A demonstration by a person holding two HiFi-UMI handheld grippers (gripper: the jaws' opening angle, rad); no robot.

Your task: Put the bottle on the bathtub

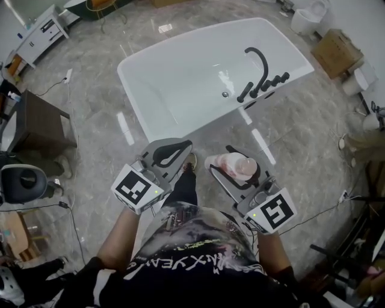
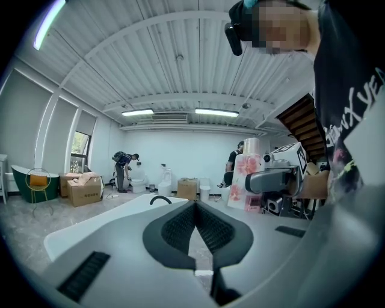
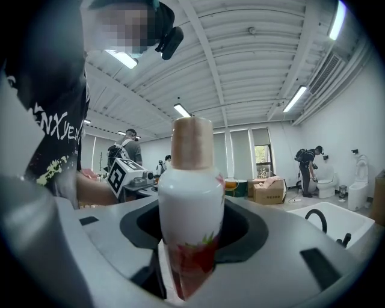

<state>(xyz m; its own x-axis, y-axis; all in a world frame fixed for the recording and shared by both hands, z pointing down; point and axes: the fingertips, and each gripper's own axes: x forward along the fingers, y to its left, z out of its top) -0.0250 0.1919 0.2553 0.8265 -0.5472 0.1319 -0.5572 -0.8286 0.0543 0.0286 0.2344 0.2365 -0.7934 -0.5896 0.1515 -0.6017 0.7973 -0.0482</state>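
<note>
A white bottle [image 1: 233, 165] with red flower print and a tan cap sits between the jaws of my right gripper [image 1: 236, 170], which is shut on it; in the right gripper view the bottle [image 3: 191, 204] stands upright and fills the centre. My left gripper [image 1: 169, 154] is shut with nothing in it, its dark pads meeting in the left gripper view [image 2: 195, 224]. The white bathtub [image 1: 180, 84] lies on the floor ahead of both grippers, with a black faucet [image 1: 260, 66] at its right end. From the left gripper view the held bottle [image 2: 245, 180] shows at the right.
Cardboard boxes [image 1: 337, 51] and a toilet [image 1: 308, 17] stand beyond the tub at the right. A dark side table [image 1: 37, 123] and a white cabinet [image 1: 41, 33] are at the left. Other people [image 2: 123, 168] work at the far wall. Cables run over the marble floor.
</note>
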